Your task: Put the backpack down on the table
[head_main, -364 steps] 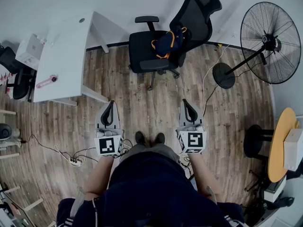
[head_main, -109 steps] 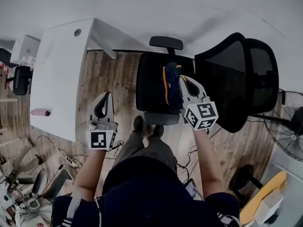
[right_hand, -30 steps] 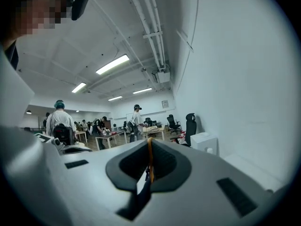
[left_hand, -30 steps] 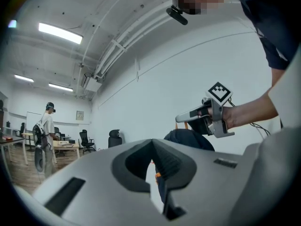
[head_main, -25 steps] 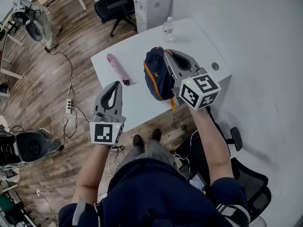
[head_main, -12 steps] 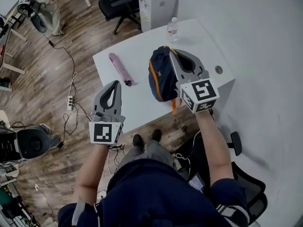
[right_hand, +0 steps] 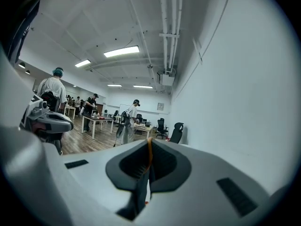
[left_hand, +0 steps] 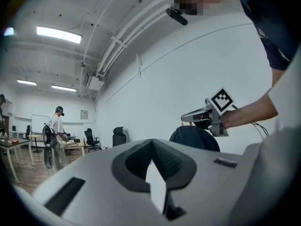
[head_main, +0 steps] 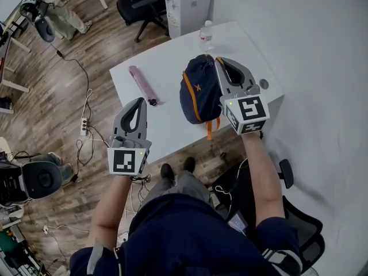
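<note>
Navy short-sleeved shirt (head_main: 184, 234) — grey left gripper (head_main: 140, 101) and right gripper (head_main: 221, 60) carry black-and-white marker cubes (head_main: 126, 160).

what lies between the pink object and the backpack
Nothing: in the head view only bare white tabletop shows between the pink object and the backpack.

Both closed: left tool (head_main: 139, 100), right tool (head_main: 221, 61)

Pretty much nothing readable here, folks

Only an orange X-like mark (head_main: 198, 87) on the backpack (head_main: 208, 76). My cubes (head_main: 126, 161) just carry black-and-white square codes, no letters, and the wall sign (left_hand: 83, 114) is too small to make out.
</note>
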`<state>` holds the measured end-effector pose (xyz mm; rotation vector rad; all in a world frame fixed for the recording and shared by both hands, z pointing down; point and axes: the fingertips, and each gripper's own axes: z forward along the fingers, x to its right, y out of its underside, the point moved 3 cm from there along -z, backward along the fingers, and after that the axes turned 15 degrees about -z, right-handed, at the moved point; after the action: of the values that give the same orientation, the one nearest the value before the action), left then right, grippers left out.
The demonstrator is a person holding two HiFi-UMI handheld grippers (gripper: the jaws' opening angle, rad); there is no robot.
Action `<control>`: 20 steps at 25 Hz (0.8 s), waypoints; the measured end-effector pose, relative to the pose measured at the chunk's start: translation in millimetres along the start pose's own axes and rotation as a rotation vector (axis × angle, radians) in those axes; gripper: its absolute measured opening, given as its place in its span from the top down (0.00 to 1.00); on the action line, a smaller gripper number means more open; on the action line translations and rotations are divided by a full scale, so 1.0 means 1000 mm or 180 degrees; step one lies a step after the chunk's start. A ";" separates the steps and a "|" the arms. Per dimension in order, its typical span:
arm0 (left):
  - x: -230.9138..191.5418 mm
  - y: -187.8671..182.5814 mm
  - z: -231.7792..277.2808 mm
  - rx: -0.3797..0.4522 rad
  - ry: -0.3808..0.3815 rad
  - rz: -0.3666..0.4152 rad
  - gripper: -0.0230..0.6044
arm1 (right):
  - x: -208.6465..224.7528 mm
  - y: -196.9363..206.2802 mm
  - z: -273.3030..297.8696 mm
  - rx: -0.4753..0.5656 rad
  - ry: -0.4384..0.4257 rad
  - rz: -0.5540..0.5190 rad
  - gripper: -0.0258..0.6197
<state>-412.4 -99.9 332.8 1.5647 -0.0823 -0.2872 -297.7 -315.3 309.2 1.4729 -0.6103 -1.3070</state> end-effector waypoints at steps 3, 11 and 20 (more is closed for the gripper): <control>0.000 0.004 0.001 -0.0060 0.0003 0.0078 0.96 | 0.011 0.006 -0.002 -0.0049 0.0051 -0.0023 0.97; 0.004 0.006 0.009 -0.0084 -0.0026 0.0041 0.96 | 0.042 0.031 -0.005 -0.0211 0.0223 -0.0133 0.97; 0.007 0.011 0.020 -0.0110 0.0014 0.0110 0.96 | 0.076 0.059 -0.005 -0.0411 0.0367 -0.0226 0.97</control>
<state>-408.3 -121.1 343.4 1.5281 -0.1002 -0.2567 -256.8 -400.0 330.8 1.4633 -0.3945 -1.2815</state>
